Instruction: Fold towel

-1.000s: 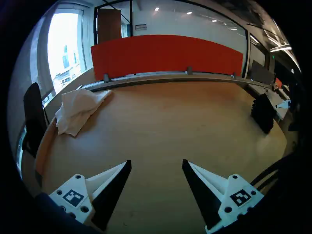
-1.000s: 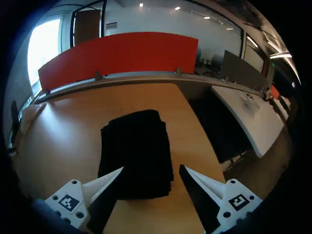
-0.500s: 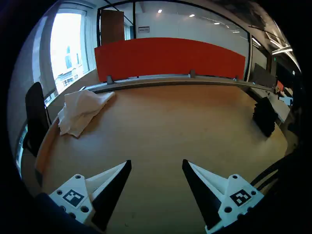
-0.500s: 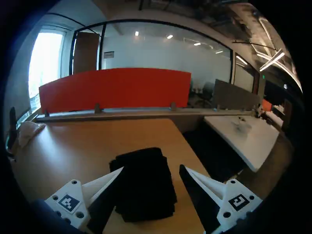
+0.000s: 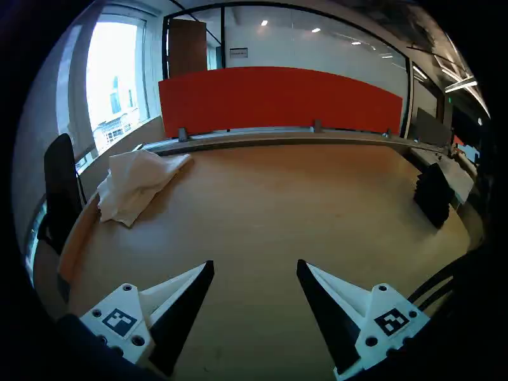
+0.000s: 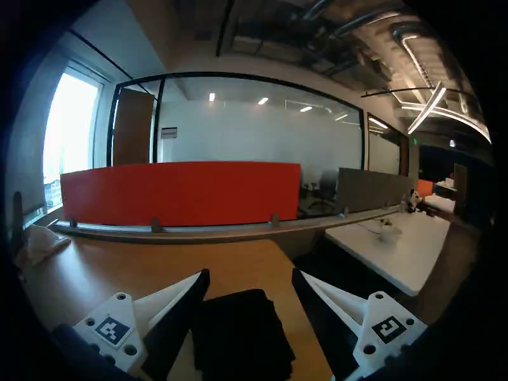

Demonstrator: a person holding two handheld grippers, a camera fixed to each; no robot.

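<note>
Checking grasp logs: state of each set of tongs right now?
Left tongs: open, holding nothing.
Right tongs: open, not gripping the black towel.

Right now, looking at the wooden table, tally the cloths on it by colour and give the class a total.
white crumpled towel: 1
black folded cloth: 1
Total: 2

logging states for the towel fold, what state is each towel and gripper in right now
crumpled white cloth towel: unfolded, bunched in a heap at the far left of the wooden table
black cloth towel: folded flat, lying near the table's right edge
left gripper: open, holding nothing
right gripper: open, holding nothing
</note>
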